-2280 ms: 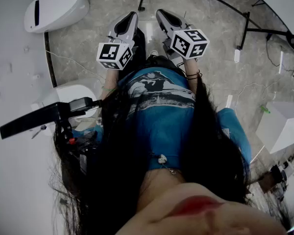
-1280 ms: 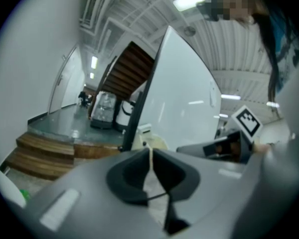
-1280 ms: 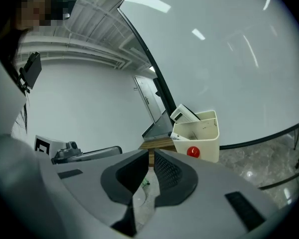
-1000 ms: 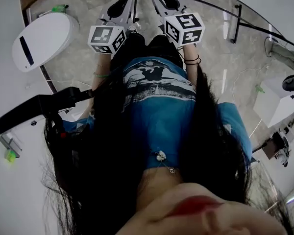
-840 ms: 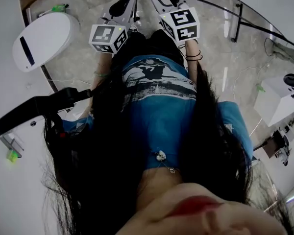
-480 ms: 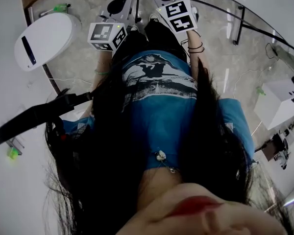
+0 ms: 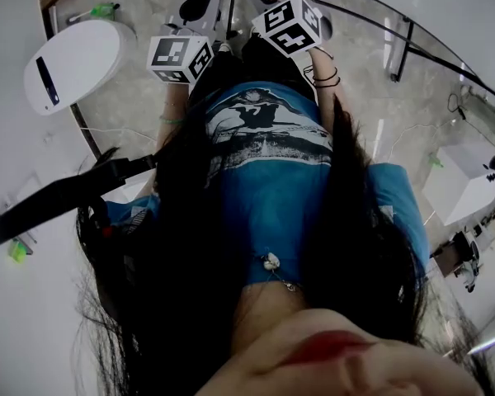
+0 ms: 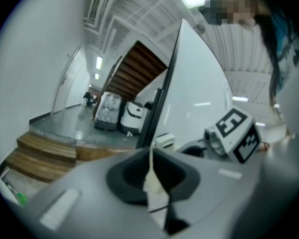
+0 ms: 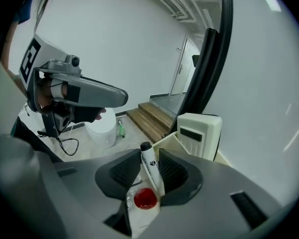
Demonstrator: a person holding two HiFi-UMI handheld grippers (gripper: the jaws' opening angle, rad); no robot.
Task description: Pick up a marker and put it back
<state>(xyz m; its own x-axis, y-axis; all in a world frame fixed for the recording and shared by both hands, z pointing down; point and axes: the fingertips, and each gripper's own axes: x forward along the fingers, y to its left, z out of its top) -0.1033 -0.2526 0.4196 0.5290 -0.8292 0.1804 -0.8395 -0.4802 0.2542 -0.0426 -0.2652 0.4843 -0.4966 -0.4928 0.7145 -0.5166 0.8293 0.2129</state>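
White marker (image 9: 152,174) with black cap, loose between closing right gripper (image 9: 147,159) jaws; left gripper (image 8: 150,164) jaws clenched

No word or number can be read anywhere. The left cube (image 7: 179,58) and the right cube (image 7: 289,25) carry only black-and-white square code patterns. The marker (image 9: 151,167) has a small black logo on its white barrel, too small to read. The blue shirt (image 7: 268,163) shows a picture print without legible letters.
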